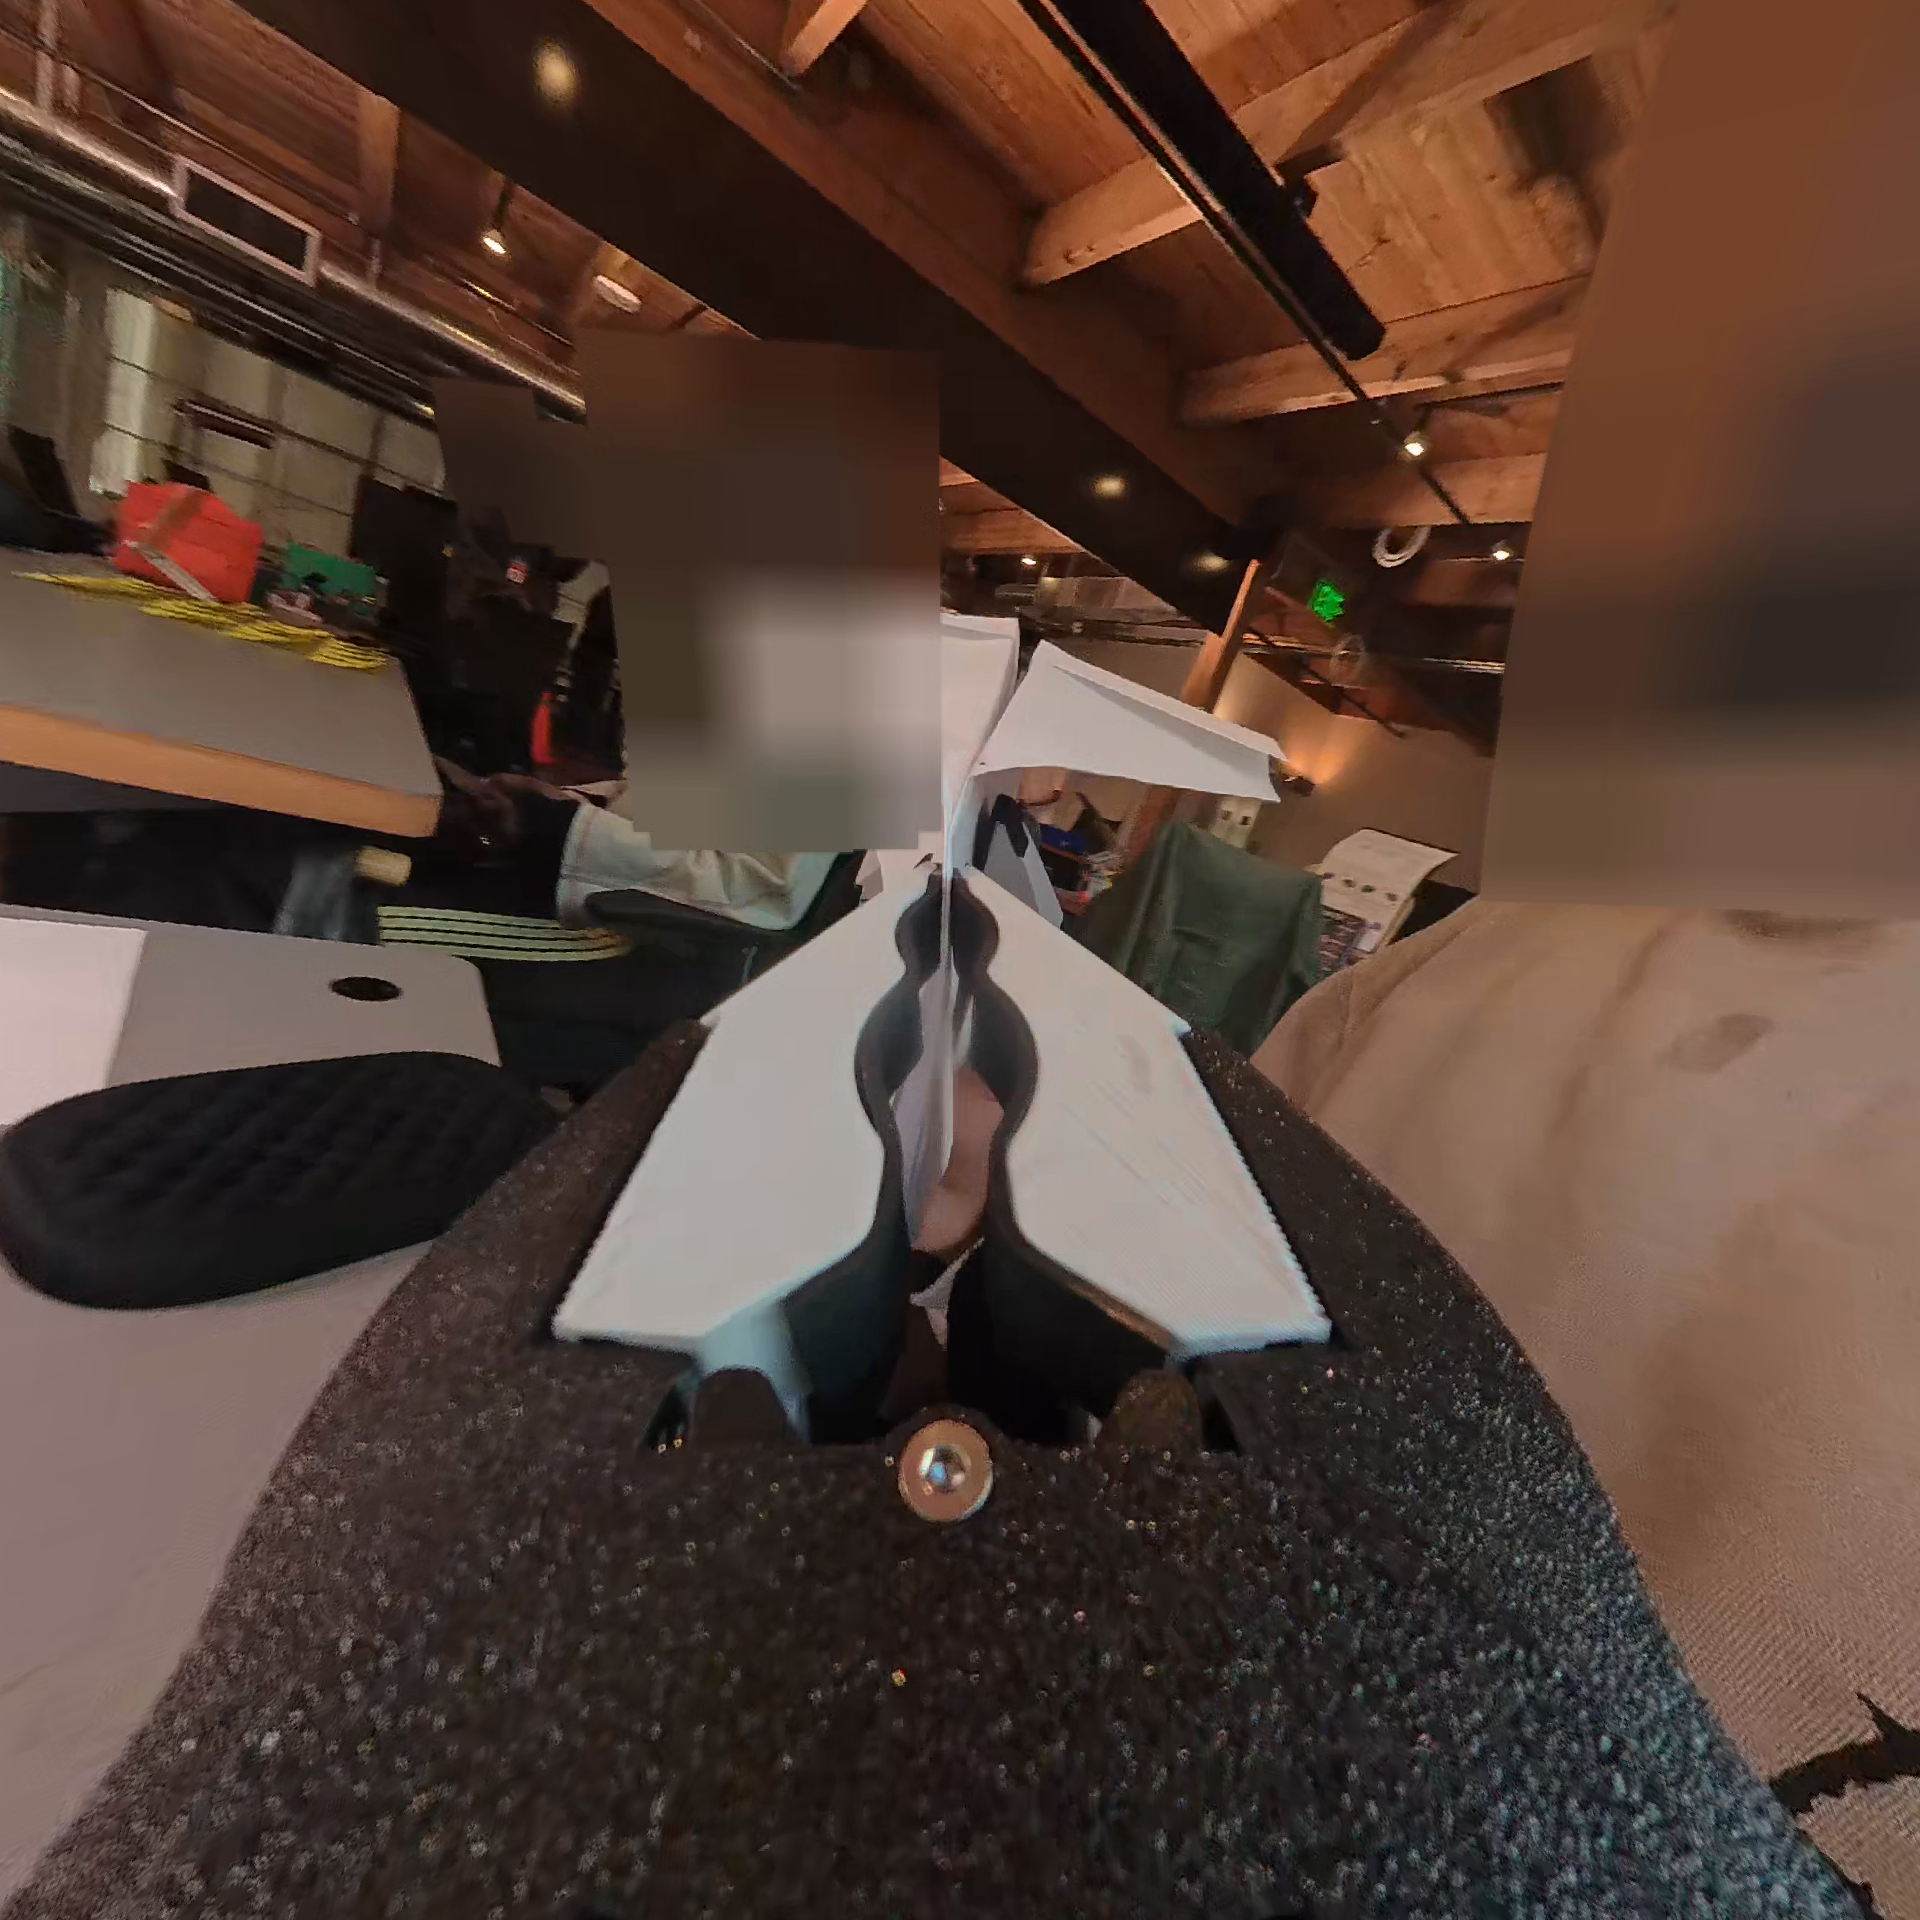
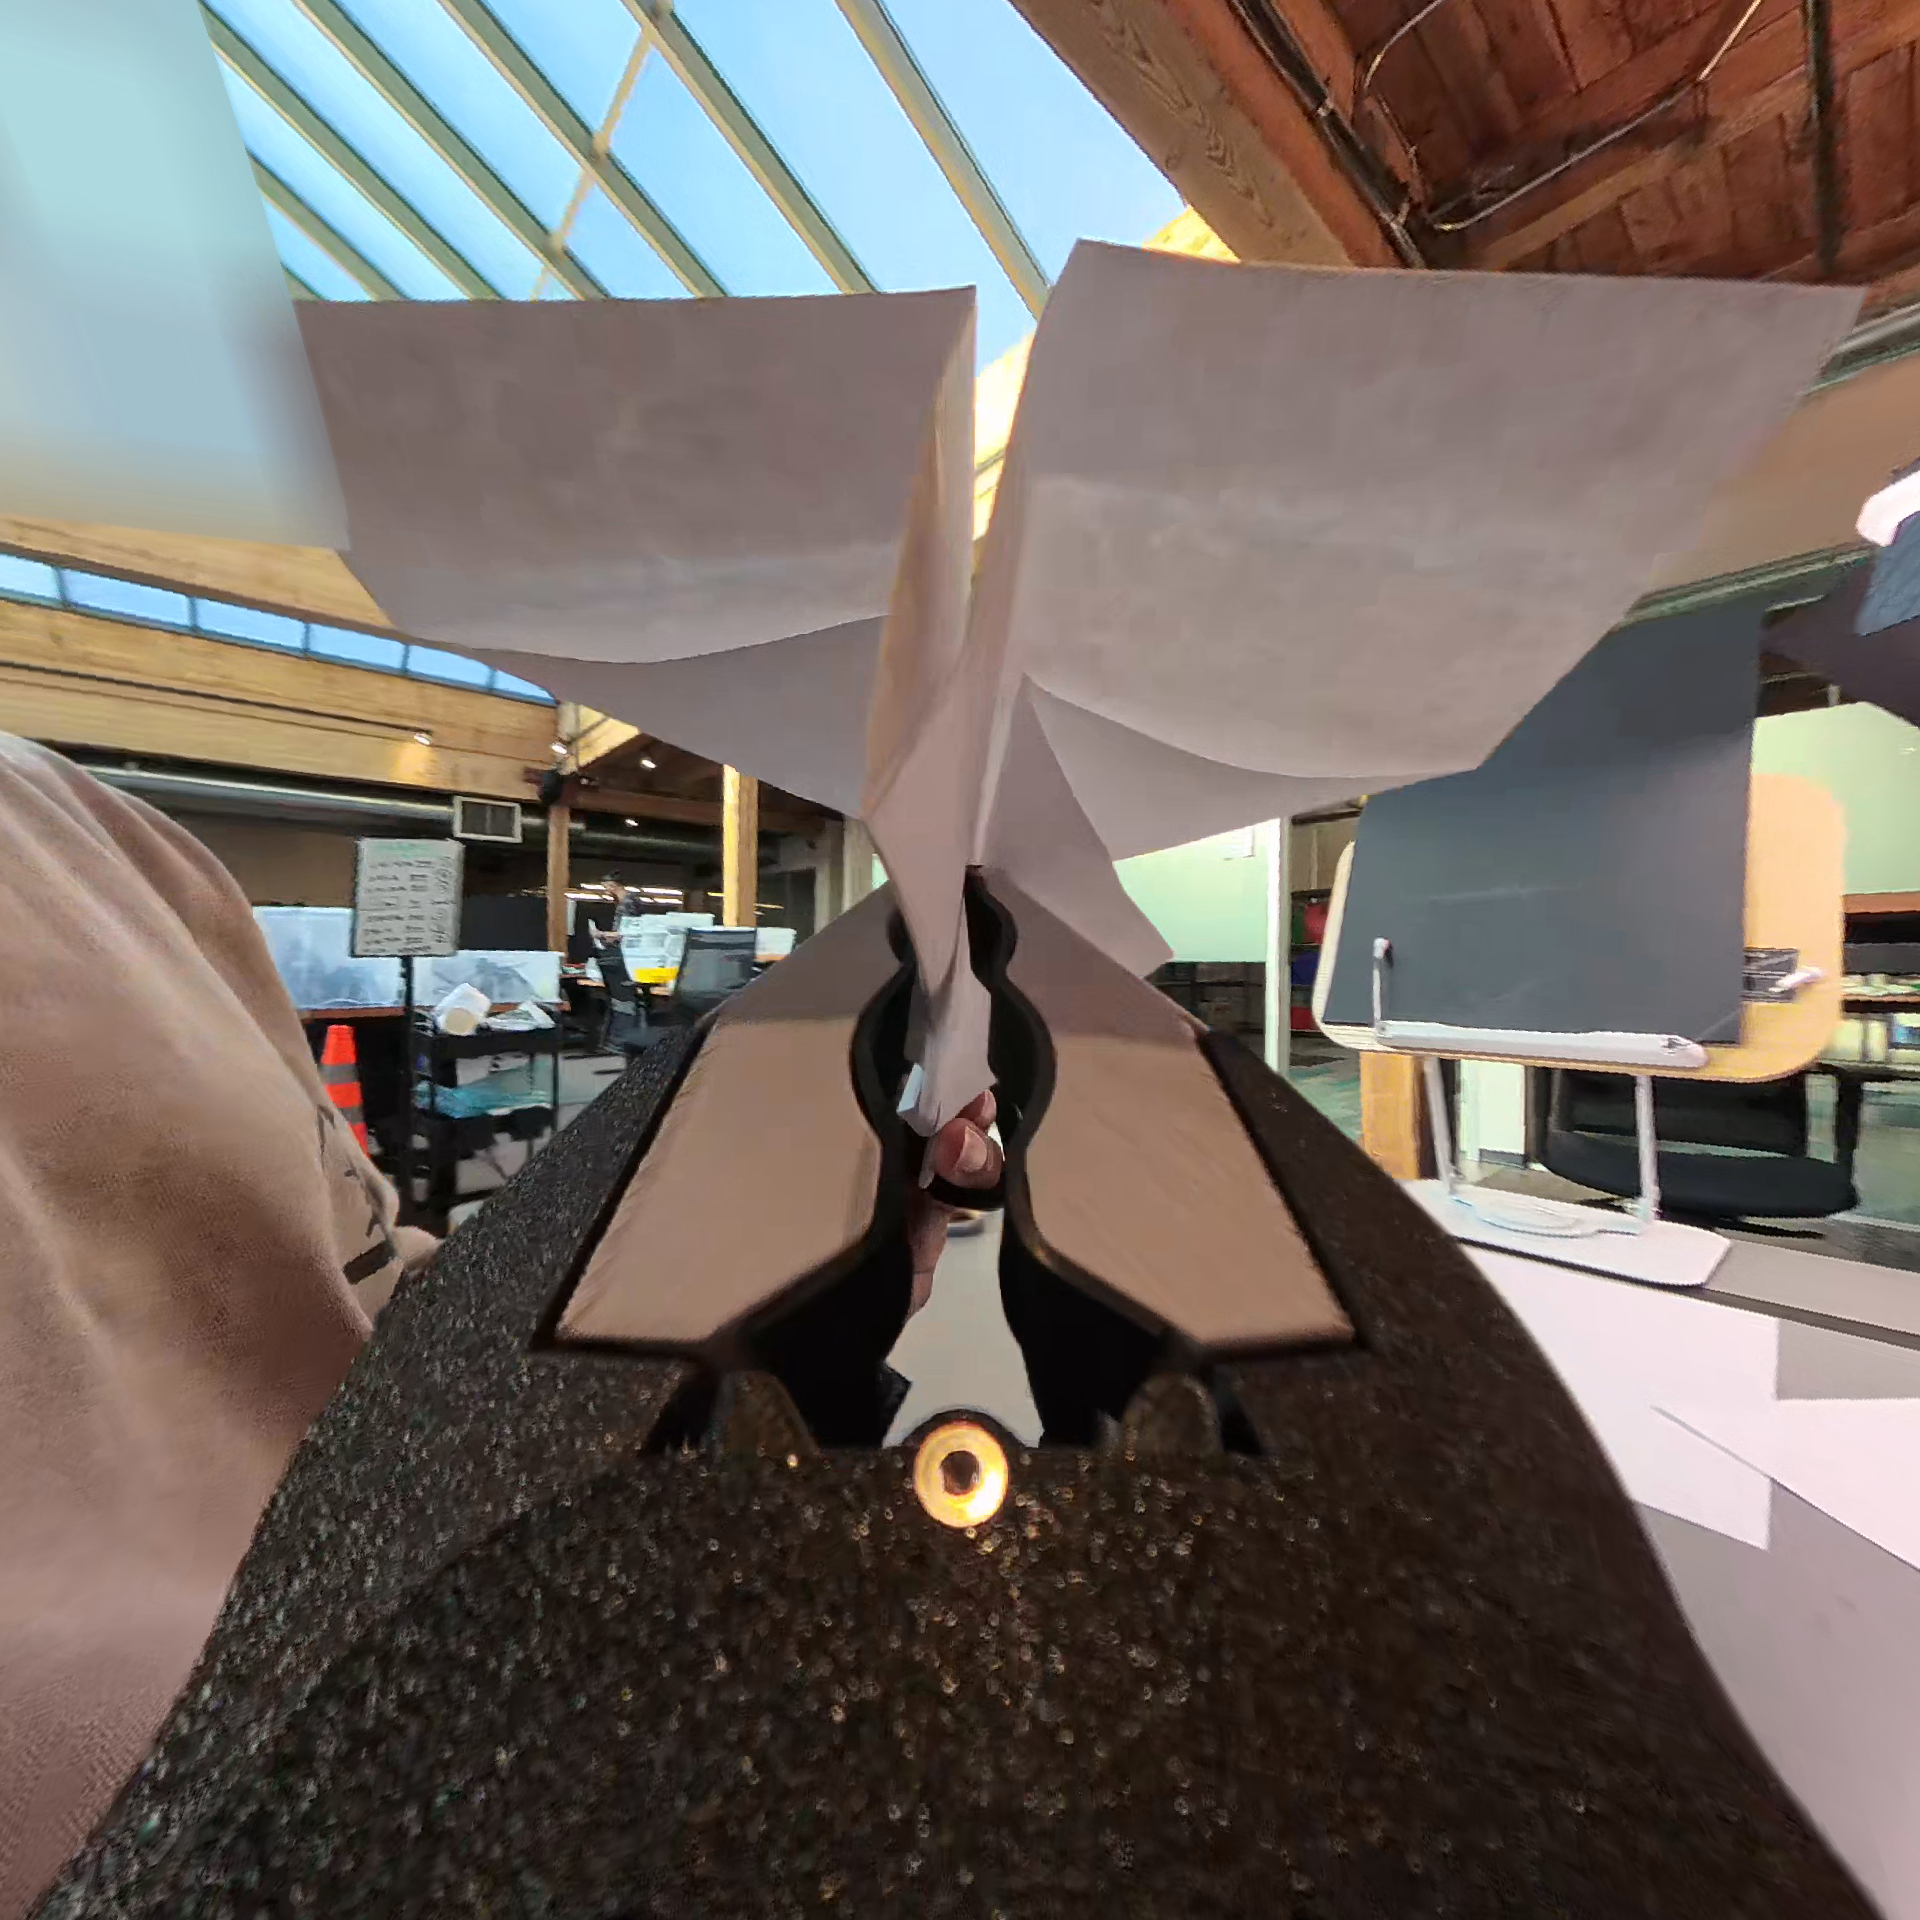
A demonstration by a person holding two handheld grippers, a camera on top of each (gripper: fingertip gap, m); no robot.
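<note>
Paper plane (image 1: 1127, 732) rises from the left gripper (image 1: 945, 894), whose jaws are clenched on its folded keel; a grey worktop (image 1: 260, 997) lies at left under timber beams. From the right view, the right gripper (image 2: 951, 904) likewise pinches the paper plane (image 2: 1299, 540) under its spread wings, beneath a skylight (image 2: 540, 156).

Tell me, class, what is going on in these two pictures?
A person holds a gripper in each hand, and both are shut on white folded paper raised in the air. The left gripper pinches the paper edge-on between its jaws. The right gripper clamps the paper at its crease, with two flaps spreading like wings above. A fingertip shows behind the right jaws. The person's beige sleeve sits close by.
</note>
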